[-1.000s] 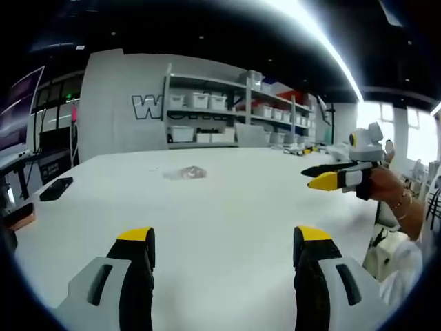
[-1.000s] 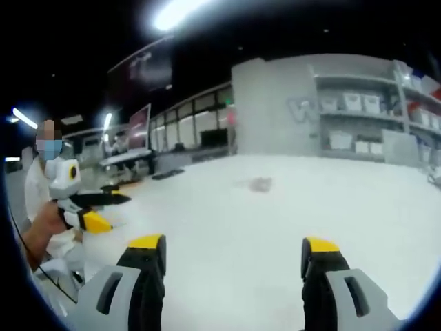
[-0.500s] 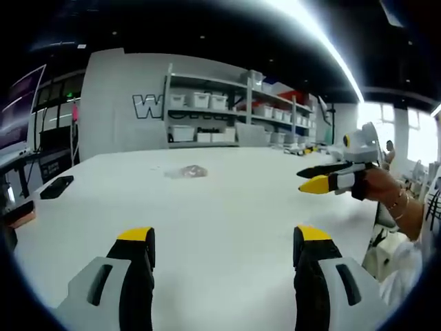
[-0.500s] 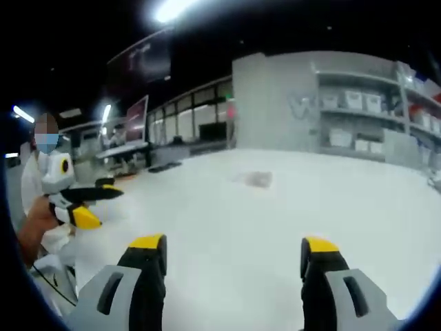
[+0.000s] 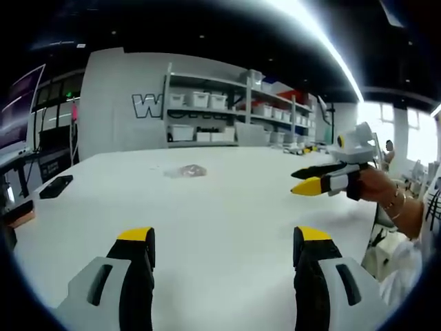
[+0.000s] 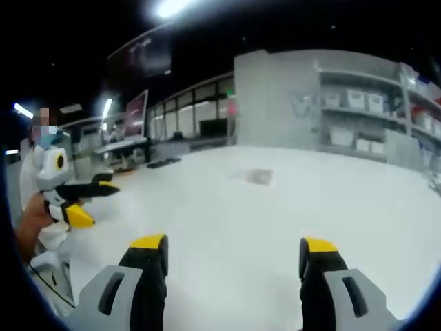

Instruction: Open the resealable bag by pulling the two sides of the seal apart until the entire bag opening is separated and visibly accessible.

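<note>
Bright ceiling strip lights glared overhead, daylight flared at the windows, the right gripper view was motion-blurred, and fisheye distortion bent the edges.

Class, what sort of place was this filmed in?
Probably a lab or workshop: a large white table, metal shelving stacked with white storage bins, and monitors at side desks.

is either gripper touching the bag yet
No, the bag lies alone far across the table, with both open grippers well short of it.
</note>
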